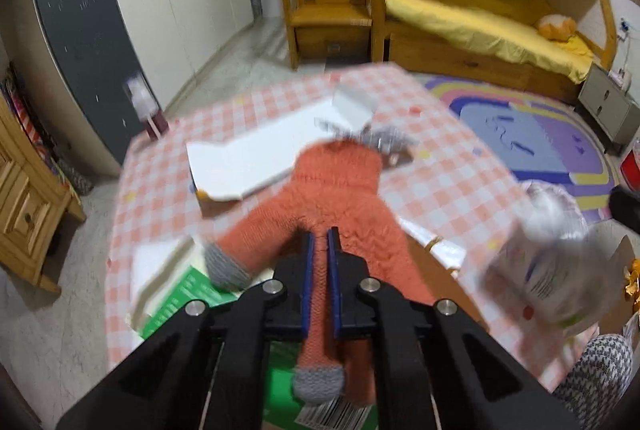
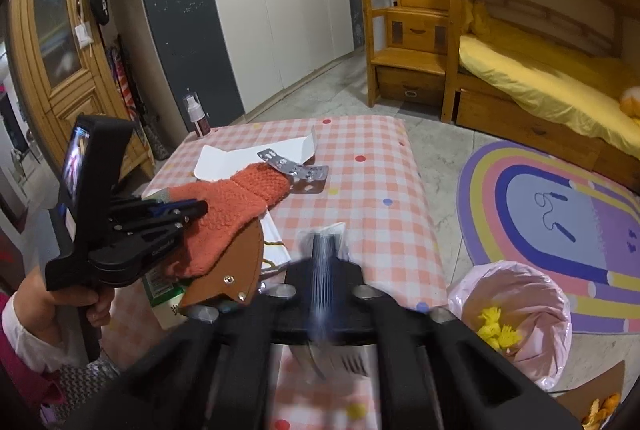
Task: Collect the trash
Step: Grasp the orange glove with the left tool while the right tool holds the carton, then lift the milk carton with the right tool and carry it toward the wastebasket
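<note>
My left gripper (image 1: 319, 234) is shut on an orange knitted glove (image 1: 340, 185) with grey fingertips, held over the checked table (image 1: 432, 181). The right wrist view shows the same gripper (image 2: 200, 209) at the left, in a person's hand, with the glove (image 2: 228, 205) draped from it. Silver blister packs (image 2: 298, 171) lie at the glove's cuff. My right gripper (image 2: 325, 240) is blurred, its jaws together on a whitish printed wrapper (image 2: 334, 360). That wrapper (image 1: 536, 270) appears as a blur at the right in the left wrist view. A pink-lined bin (image 2: 516, 310) stands on the floor at the right.
White flattened card (image 2: 224, 159), a brown leather piece (image 2: 230, 266) and a green carton (image 2: 160, 290) lie on the table. A spray bottle (image 2: 197, 117) stands at its far left corner. A rainbow rug (image 2: 560, 213), a bunk bed (image 2: 540, 77) and wardrobes (image 2: 280, 1) surround it.
</note>
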The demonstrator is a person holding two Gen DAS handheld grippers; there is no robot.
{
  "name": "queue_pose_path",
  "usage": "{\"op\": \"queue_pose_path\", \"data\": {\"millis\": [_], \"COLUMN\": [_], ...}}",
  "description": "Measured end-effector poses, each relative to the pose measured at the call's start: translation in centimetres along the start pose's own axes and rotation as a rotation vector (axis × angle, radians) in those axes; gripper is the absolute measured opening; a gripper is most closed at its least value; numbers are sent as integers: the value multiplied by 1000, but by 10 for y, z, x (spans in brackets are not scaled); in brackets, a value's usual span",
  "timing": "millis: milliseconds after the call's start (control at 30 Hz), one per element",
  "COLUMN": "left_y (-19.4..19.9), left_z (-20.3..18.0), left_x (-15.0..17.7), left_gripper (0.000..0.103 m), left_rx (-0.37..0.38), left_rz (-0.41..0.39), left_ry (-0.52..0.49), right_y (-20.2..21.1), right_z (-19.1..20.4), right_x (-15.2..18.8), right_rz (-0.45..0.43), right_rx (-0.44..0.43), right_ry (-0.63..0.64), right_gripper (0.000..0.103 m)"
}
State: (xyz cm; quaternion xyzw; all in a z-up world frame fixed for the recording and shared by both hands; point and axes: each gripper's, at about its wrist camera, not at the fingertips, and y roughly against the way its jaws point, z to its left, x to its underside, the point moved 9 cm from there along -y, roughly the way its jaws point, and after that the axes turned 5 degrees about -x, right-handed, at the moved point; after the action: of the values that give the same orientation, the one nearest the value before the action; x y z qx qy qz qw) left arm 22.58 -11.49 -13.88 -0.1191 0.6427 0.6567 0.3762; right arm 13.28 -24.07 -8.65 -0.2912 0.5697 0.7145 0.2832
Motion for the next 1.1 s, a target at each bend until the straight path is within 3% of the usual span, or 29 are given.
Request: {"op": "queue_pose_path", "data": {"millis": [133, 200, 233, 333, 500, 567, 633, 800, 1033, 1100], "left_y": [24, 28, 28, 26, 32, 38, 46, 74, 117, 121], "left_z": [11, 14, 15, 12, 13, 15, 20, 28, 31, 31], "left_x": [-18, -19, -17, -8, -5, -8, -13, -29, -41, -37], "left_gripper": [5, 5, 5, 5, 5, 5, 5, 5, 5, 5], "left_rx": [8, 5, 8, 20, 38, 39, 37, 41, 64, 74], "left_rz": [-69, -75, -72, -51, -75, -94, -118, -193, -281, -282], "left_ry": [36, 38, 39, 37, 43, 49, 57, 75, 81, 85], "right_y": [-8, -18, -27, -43, -28, -13, -2, 18, 23, 20], "right_z": [3, -10, -21, -39, -33, -31, -27, -6, 20, 24], "right_x": [2, 6, 12, 34, 31, 22, 17, 28, 73, 89], "right_rz": [24, 31, 57, 127, 93, 58, 44, 68, 171, 209], "right_rx": [-13, 41, 59, 7, 12, -2, -14, -42, -58, -34], "right_ry": [15, 19, -6, -114, -85, -75, -49, 50, 150, 194], "right_gripper": [0, 2, 3, 5, 8, 19, 45, 58, 83, 84]}}
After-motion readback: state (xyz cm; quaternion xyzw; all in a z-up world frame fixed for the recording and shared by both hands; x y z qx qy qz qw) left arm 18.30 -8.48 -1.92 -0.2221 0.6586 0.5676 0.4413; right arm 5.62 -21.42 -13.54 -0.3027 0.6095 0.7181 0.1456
